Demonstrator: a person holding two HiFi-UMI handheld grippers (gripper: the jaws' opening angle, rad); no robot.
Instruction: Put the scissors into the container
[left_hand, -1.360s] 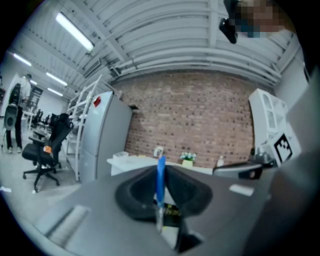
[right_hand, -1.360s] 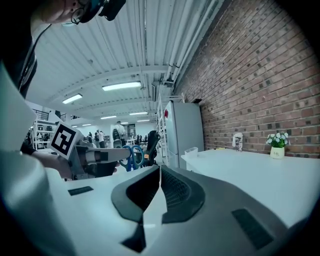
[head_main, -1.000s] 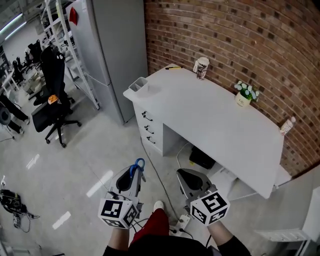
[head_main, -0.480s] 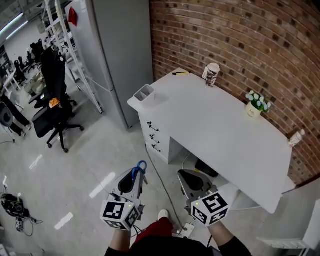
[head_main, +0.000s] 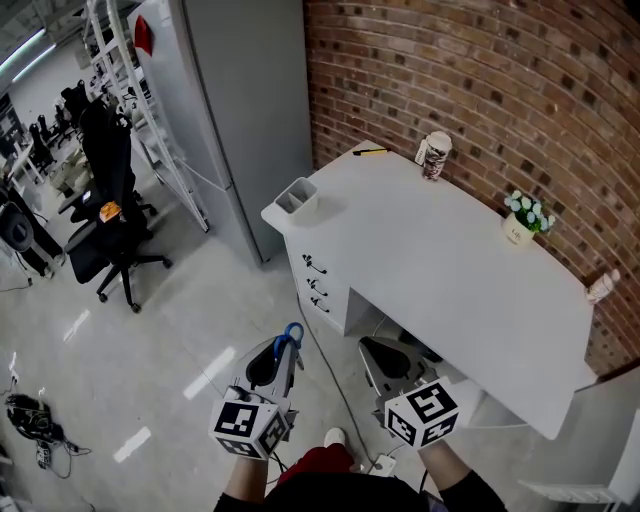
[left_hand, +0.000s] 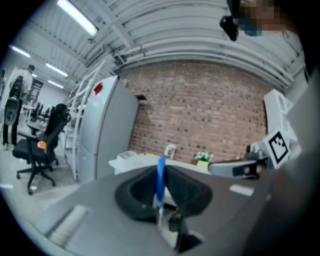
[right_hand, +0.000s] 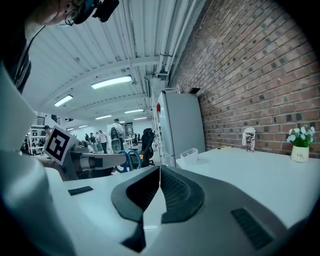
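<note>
While both are held over the floor short of the counter (head_main: 450, 262), the left hand-held gripper (head_main: 284, 350) clamps the blue-handled scissors (head_main: 291, 335) in narrow jaws, and the right hand-held gripper (head_main: 384, 358) is closed and empty. Farther off, the container (head_main: 296, 197) stands at the counter's left-end corner.

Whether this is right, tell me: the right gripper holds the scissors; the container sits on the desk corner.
Wrong gripper: the left gripper holds the scissors, per the left gripper view; the container sits on the desk corner.
</note>
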